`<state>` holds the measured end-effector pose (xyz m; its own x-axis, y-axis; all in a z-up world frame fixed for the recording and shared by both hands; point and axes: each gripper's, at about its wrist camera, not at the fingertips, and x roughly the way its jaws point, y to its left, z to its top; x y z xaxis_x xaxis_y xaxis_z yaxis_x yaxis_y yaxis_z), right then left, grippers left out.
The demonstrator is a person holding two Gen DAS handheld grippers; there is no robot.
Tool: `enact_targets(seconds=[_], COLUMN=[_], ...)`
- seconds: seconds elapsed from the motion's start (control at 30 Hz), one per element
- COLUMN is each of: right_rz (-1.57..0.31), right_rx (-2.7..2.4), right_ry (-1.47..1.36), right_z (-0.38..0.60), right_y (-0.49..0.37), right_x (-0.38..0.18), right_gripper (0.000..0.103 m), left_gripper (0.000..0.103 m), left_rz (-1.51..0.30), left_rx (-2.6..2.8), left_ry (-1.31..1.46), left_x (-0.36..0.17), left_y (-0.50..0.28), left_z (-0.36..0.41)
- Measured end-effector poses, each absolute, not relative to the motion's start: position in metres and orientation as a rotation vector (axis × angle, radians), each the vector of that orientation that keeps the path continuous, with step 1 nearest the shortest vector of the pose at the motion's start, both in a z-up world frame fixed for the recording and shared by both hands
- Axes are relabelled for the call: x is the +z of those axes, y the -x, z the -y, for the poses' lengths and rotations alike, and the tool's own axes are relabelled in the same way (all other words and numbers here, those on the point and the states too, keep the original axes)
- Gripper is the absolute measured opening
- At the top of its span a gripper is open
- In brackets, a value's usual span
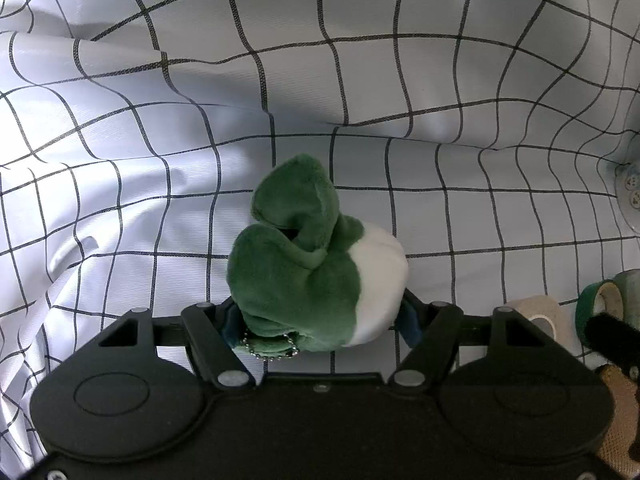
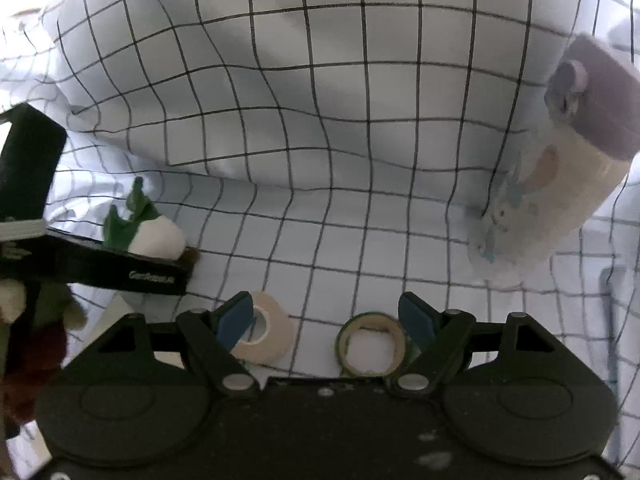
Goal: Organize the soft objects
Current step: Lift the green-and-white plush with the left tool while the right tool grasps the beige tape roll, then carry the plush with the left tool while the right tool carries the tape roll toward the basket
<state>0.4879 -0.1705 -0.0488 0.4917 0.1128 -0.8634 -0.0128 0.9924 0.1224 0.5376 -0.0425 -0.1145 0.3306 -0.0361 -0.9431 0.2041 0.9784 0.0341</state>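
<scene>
1. From the left wrist view, the left gripper (image 1: 320,316) has its jaws closed on the green and white plush toy (image 1: 316,264), pinching it low on the body near the bead chain (image 1: 270,350). That looks a sensible place to grip: the stuffing bunches there, and the floppy green parts stand free above the fingers.

2. Taking the plush toy as the landmark, the checked cloth (image 1: 360,80) lies rumpled under and behind it. Off to its right sit a beige tape roll (image 1: 540,312) and a green tape roll (image 1: 600,304), close to one another, apart from the toy. I would guess the toy is held low over the cloth, though I cannot tell whether it touches.

3. The left gripper points forward and somewhat down at the cloth, fairly level side to side.

4. From the right wrist view, the right gripper (image 2: 326,318) has its jaws spread wide and holds nothing. The beige tape roll (image 2: 262,340) lies at its left blue pad (image 2: 234,316), the green tape roll (image 2: 370,346) just inside the right one.

5. The plush toy (image 2: 154,236) shows to the left, in the left gripper (image 2: 160,268). Well right of it, a cream bottle with a dark purple cap (image 2: 560,168) leans on the cloth.

6. The right gripper hovers tilted down over the rolls, seemingly ready to take one.
</scene>
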Motion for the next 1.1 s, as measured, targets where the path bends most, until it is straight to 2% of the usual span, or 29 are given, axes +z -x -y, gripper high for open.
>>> enact_targets(seconds=[0.33, 0.5, 0.73, 0.77, 0.97, 1.1], right_rz=[-1.084, -1.112, -1.148, -1.152, -1.153, -1.150], right_rx=[0.129, 0.104, 0.089, 0.096, 0.090, 0.089], right_ry=[-0.074, -0.038, 0.008, 0.008, -0.002, 0.000], right_z=[0.132, 0.120, 0.114, 0.114, 0.118, 0.121], right_y=[-0.493, -0.499, -0.504, -0.505, -0.509, -0.507], right_x=[-0.065, -0.074, -0.084, -0.085, -0.084, -0.084], right_gripper=[0.077, 0.072, 0.053, 0.048, 0.048, 0.048], left_gripper=[0.067, 0.067, 0.069, 0.070, 0.079, 0.082], left_rz=[-1.179, -1.172, -1.157, -1.156, -1.134, -1.118], left_rx=[-0.149, -0.135, -0.139, -0.138, -0.132, -0.141], left_ry=[-0.150, -0.090, -0.084, -0.077, -0.047, -0.039], left_x=[-0.096, -0.088, -0.089, -0.090, -0.082, -0.075], left_y=[-0.539, -0.547, -0.544, -0.544, -0.543, -0.543], left_z=[0.028, 0.009, 0.003, 0.002, -0.006, -0.011])
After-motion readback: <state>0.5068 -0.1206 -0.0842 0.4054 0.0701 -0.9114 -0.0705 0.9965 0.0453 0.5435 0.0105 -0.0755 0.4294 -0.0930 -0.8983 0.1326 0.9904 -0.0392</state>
